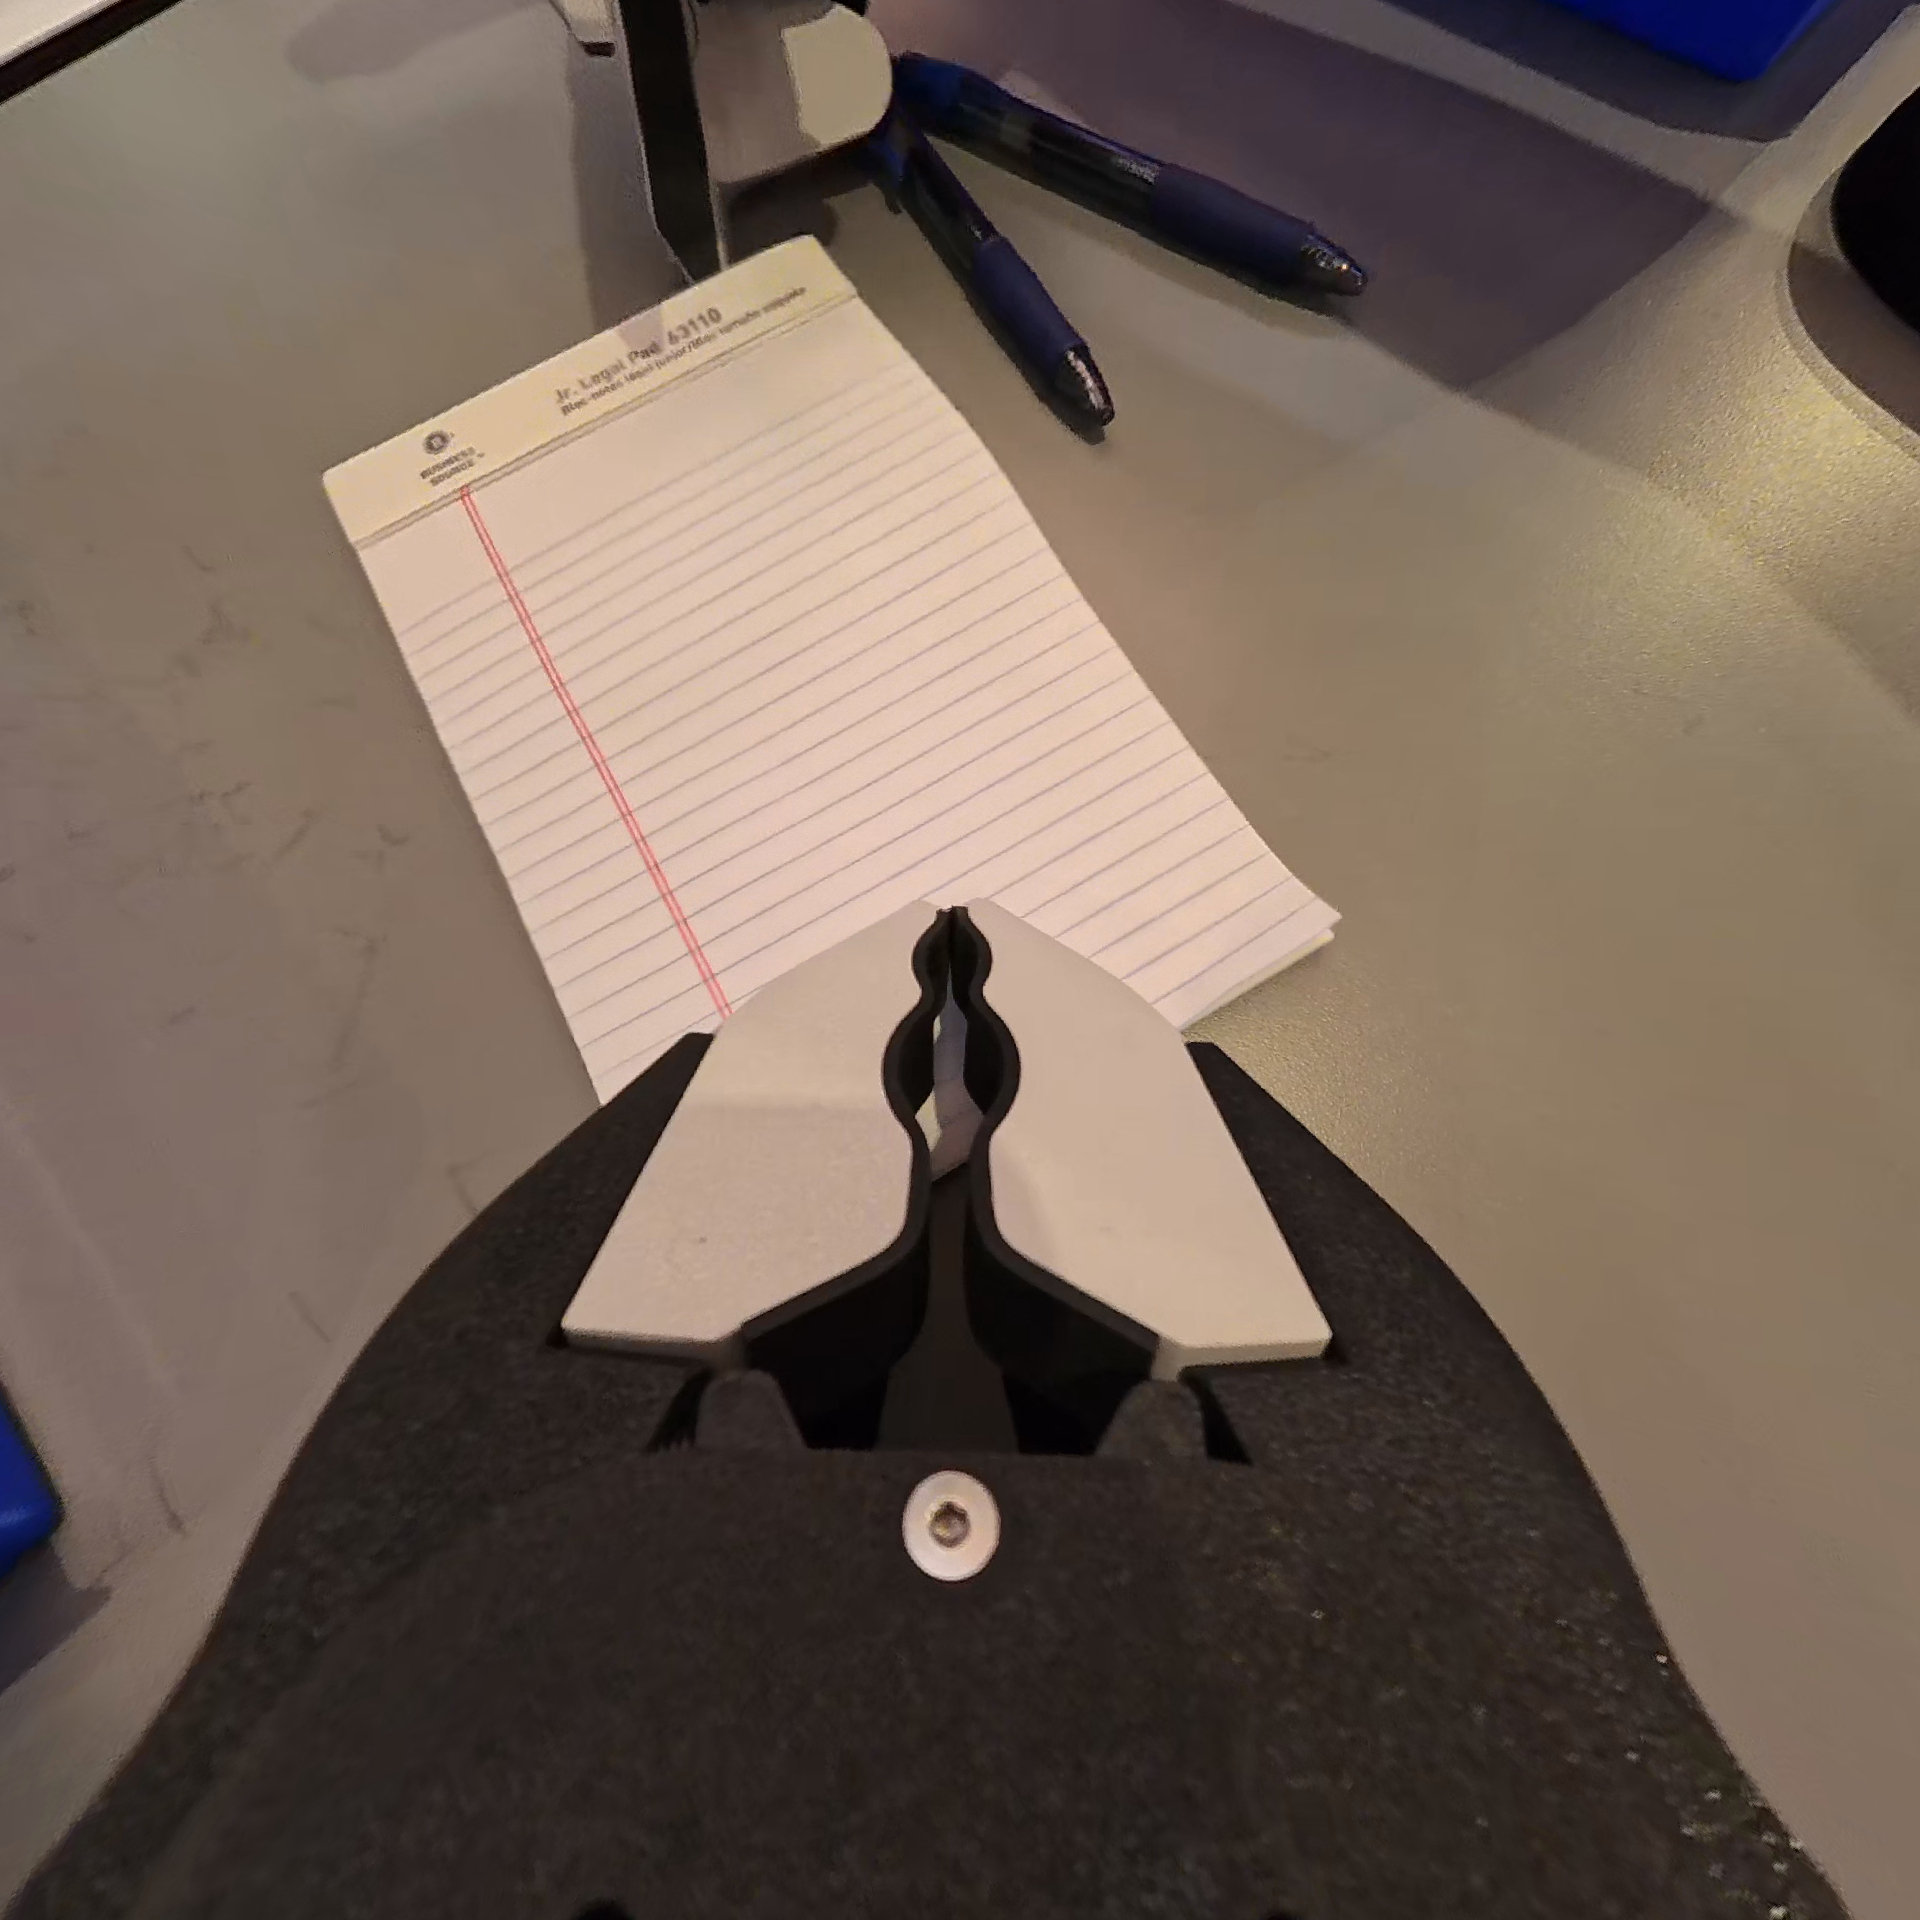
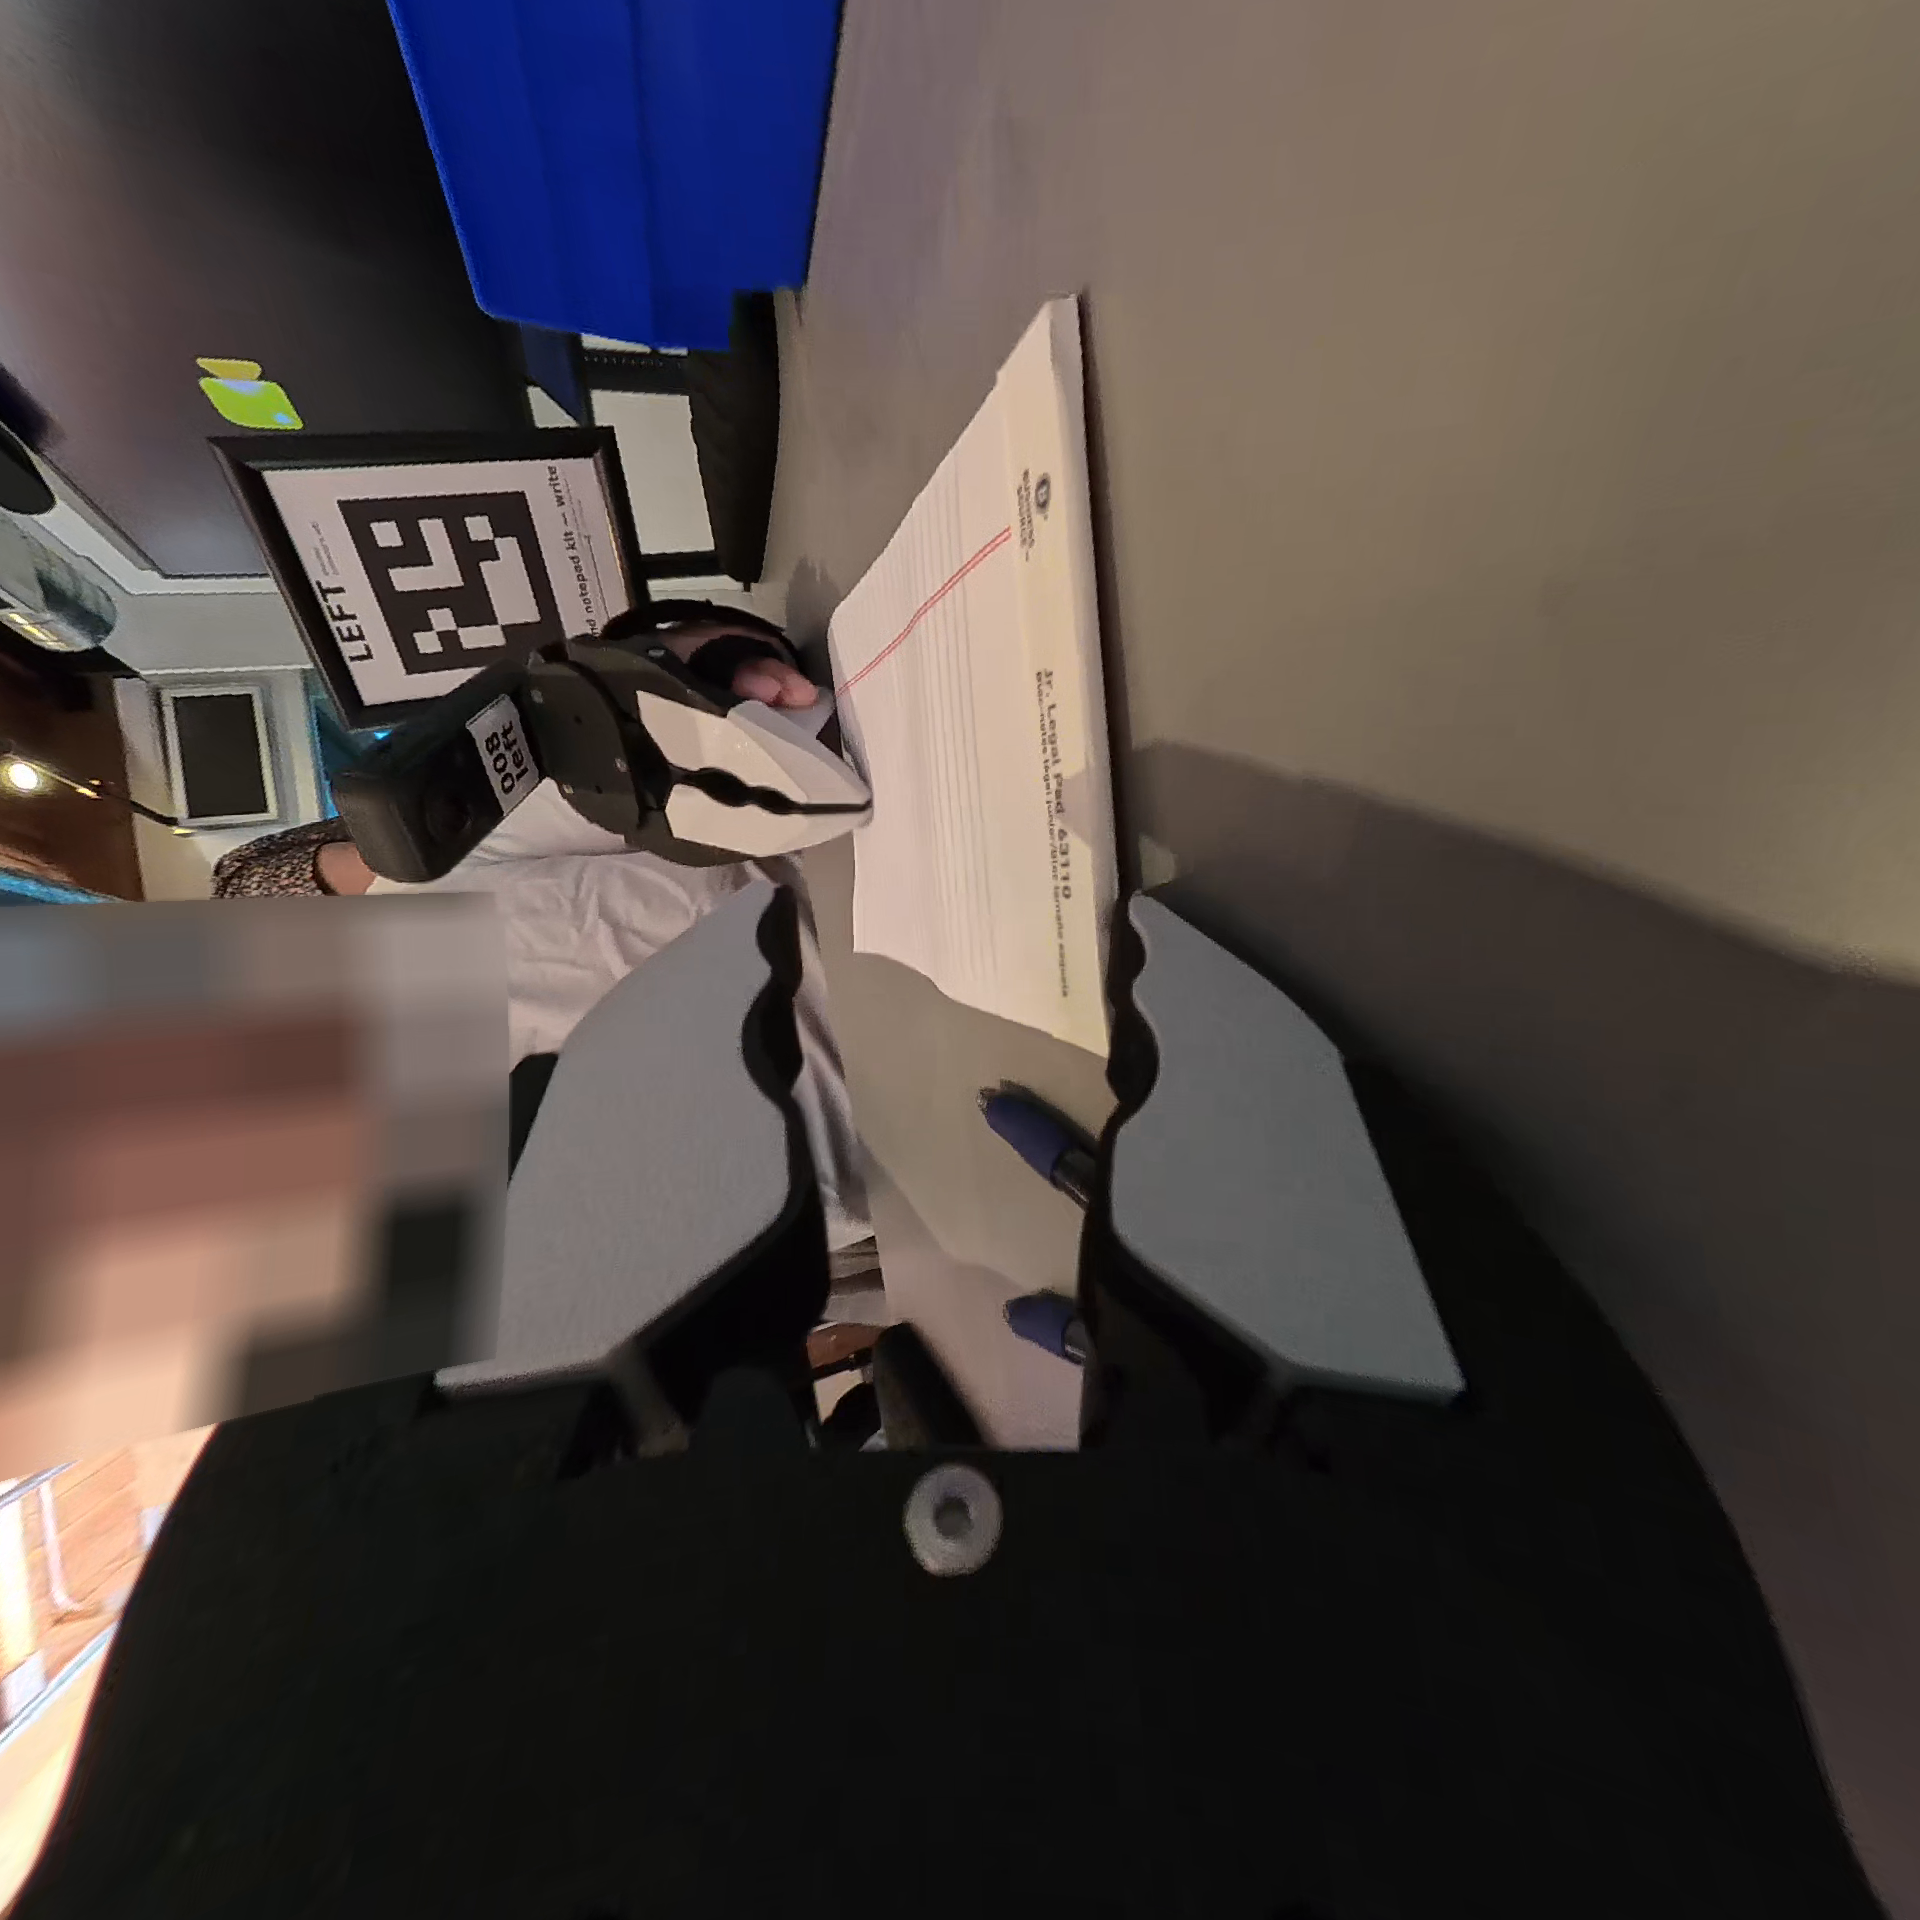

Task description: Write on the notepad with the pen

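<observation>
A white lined notepad (image 1: 810,665) with a red margin line lies flat on the grey table (image 1: 1507,779). My left gripper (image 1: 954,914) is shut and empty, with its tips on the pad's near edge. Two blue pens (image 1: 997,260) (image 1: 1164,177) lie side by side just beyond the pad's far right corner. My right gripper (image 2: 956,904) is open. Both pens (image 2: 1039,1132) (image 2: 1044,1325) lie between its fingers, close to the right-hand one, and are not gripped. One grey finger (image 1: 831,94) of it shows over the pens' back ends. The notepad (image 2: 977,727) and left gripper (image 2: 862,805) also show there.
A blue box (image 2: 644,156) stands beyond the pad. A framed sign (image 2: 447,582) with a black-and-white marker stands near it. A dark round object (image 1: 1881,208) sits at the right table edge. Another blue thing (image 1: 16,1496) is at the left. A person in a white shirt (image 2: 623,914) sits close by. Across from one pair of fingers to the other is roughly 15 centimeters. The blue thing (image 1: 16,1496) lies some 15 centimeters from my left tips, 25 centimeters from my right tips. My right wrist view (image 2: 783,273) looks at it from another angle.
</observation>
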`<state>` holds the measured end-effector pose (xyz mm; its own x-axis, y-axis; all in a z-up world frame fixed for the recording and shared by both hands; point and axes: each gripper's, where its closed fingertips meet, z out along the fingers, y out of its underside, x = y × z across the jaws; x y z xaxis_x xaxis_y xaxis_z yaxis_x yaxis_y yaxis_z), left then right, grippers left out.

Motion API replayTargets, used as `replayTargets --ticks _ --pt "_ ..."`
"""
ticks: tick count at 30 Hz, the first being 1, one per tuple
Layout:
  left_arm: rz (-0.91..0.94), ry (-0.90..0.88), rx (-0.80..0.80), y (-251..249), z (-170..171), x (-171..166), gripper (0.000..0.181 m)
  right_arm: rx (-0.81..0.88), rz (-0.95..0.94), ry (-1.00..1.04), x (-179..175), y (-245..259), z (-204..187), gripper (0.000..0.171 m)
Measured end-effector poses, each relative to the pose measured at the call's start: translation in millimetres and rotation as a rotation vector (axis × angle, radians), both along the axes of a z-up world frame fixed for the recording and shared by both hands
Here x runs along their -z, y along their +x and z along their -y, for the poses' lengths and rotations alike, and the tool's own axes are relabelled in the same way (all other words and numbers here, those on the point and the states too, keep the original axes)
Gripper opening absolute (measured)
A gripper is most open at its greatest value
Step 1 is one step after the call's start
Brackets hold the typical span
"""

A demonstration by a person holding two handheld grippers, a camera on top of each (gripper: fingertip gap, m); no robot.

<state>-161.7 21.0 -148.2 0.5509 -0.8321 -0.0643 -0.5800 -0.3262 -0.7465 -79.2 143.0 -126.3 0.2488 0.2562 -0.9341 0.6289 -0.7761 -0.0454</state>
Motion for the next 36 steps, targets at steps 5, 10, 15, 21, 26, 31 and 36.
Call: replayTargets --ticks 5,10,15,21,26,31,36 --pt "0.0 -0.001 0.0 0 0 0 0.0 0.045 -0.016 -0.083 -2 1 -1 0.056" --pt "0.0 0.0 0.0 0 0 0 0.0 0.034 -0.034 -0.066 -9 -1 -3 0.055" --pt "0.004 0.001 0.002 0 0 0 0.0 0.06 -0.267 -0.181 -50 -14 -4 0.018" --pt "0.004 0.009 0.0 0 0 -1 0.0 -0.029 -0.36 -0.181 -66 -32 4 0.0" --pt "0.003 0.014 0.001 0 0 -1 0.0 -0.028 -0.358 -0.213 -71 -33 8 0.0" --pt "0.003 0.014 0.005 0 0 -1 0.0 0.006 -0.375 -0.215 -71 -30 7 0.007" --pt "0.003 0.014 0.011 0 1 -1 0.0 0.033 -0.371 -0.226 -73 -26 5 0.019"
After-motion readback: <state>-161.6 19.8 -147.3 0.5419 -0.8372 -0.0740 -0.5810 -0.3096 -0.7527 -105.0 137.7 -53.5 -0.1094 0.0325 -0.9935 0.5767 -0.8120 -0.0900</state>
